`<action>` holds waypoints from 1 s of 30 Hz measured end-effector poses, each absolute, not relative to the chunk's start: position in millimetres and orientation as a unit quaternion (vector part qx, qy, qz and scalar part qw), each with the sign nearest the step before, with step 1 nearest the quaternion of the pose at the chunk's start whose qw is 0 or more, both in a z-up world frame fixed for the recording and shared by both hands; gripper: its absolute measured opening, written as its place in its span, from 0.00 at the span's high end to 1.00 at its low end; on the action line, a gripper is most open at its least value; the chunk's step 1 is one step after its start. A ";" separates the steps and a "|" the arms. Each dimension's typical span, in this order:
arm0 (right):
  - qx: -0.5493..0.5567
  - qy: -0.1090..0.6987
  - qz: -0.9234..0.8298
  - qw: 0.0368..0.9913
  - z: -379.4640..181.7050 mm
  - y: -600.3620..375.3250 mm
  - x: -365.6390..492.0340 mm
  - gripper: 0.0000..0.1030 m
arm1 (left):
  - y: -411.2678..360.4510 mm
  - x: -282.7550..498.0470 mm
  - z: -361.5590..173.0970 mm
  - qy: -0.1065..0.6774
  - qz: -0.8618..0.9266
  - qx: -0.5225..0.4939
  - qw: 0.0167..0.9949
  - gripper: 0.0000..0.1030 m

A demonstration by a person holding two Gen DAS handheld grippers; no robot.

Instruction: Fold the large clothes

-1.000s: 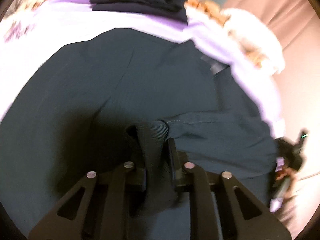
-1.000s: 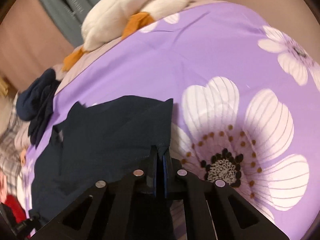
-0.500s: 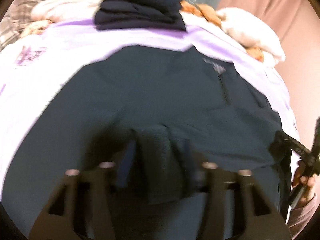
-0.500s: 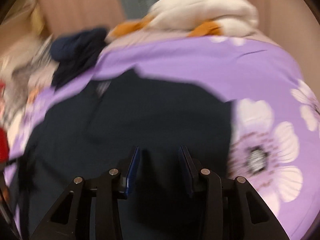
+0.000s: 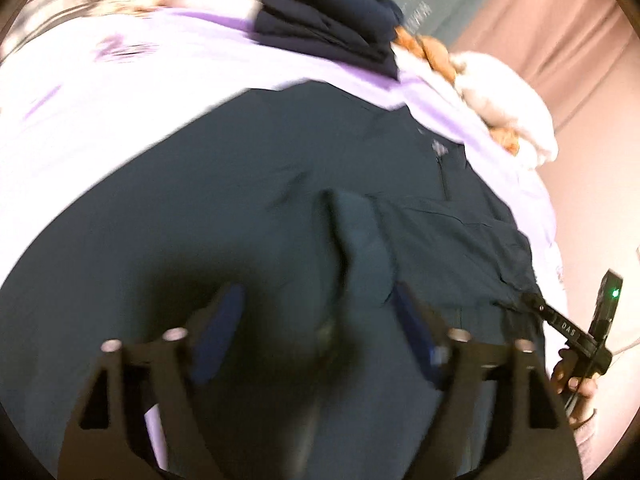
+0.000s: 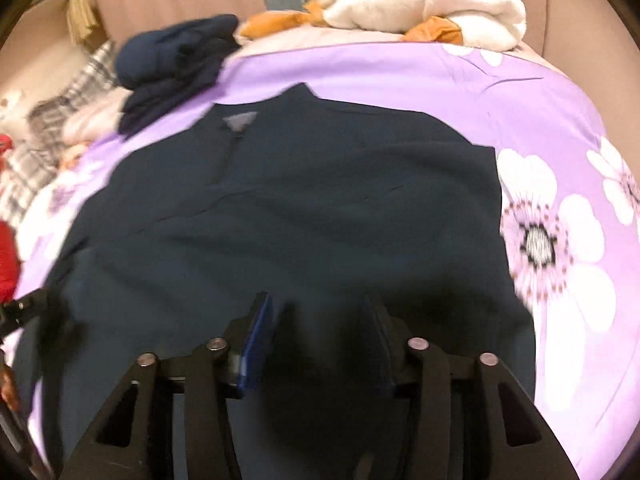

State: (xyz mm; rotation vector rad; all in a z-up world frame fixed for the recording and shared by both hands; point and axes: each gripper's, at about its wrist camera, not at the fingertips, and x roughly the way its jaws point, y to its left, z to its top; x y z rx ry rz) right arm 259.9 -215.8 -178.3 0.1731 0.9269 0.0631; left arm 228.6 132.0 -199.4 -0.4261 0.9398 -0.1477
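Note:
A large dark navy garment (image 5: 248,200) lies spread on a purple flowered bedspread (image 5: 120,92); it also fills the right wrist view (image 6: 320,208), with a zip and small logo near its far edge. My left gripper (image 5: 320,320) is open just above the garment's near part, where a raised fold of ribbed cuff (image 5: 356,240) lies between the fingers. My right gripper (image 6: 320,320) is open over the garment's near edge and holds nothing.
A folded navy pile (image 5: 332,12) sits at the far side of the bed (image 6: 176,64). A white and orange plush (image 6: 420,4) lies at the back. Plaid and pale cloth (image 6: 52,120) lies at left. The bedspread (image 6: 560,200) is bare at right.
Both grippers opened and let go of the garment. The lifted part has dropped and the garment now lies spread flat. Both grippers have drawn back toward the near edge.

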 end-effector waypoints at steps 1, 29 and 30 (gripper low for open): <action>0.085 0.444 0.039 0.891 -176.8 -212.5 252.6 0.51 | 152.5 206.5 -196.9 0.441 -0.058 -0.218 0.868 0.19; 0.165 0.418 0.155 0.880 -167.9 -124.0 129.1 0.43 | 366.4 8.7 -262.2 0.319 0.033 -0.503 0.802 0.05; 0.166 0.419 0.153 0.879 -169.1 -122.3 129.4 0.43 | 364.8 11.0 -261.6 0.319 0.024 -0.502 0.803 0.12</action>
